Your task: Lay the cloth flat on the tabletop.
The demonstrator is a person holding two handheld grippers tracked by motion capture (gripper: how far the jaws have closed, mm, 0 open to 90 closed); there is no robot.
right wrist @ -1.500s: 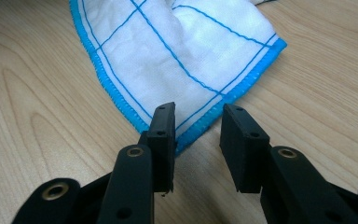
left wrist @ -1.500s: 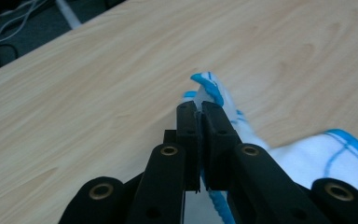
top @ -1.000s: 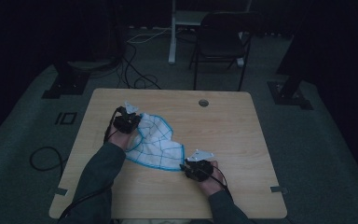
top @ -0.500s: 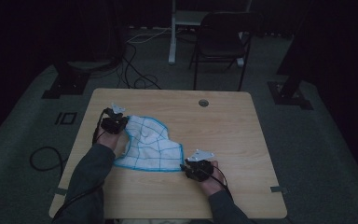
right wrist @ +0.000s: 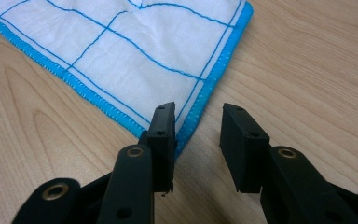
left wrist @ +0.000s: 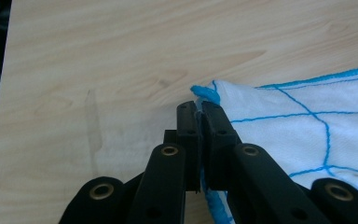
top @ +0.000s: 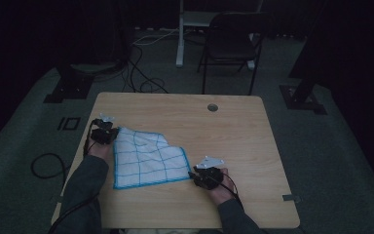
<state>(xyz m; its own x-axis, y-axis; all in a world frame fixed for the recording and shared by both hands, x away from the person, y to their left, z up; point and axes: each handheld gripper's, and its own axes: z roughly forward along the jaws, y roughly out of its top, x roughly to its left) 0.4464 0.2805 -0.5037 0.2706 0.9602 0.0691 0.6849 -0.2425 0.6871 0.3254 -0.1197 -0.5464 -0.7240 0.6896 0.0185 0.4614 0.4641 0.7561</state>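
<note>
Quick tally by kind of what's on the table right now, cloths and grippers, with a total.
Cloths: 1, the white cloth with blue grid lines and blue hem, lying on the table.
Grippers: 2, the left gripper clamped on a cloth corner, and the right gripper with jaws apart at the near corner.
Total: 3

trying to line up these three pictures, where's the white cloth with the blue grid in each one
High view: the cloth lies on the table's left half, between the two grippers.
Left gripper view: right side, its blue-edged corner pinched in the left gripper.
Right gripper view: upper left, its corner by the right gripper, whose fingers are apart.
Shared landmark: the cloth's blue hem.
</note>
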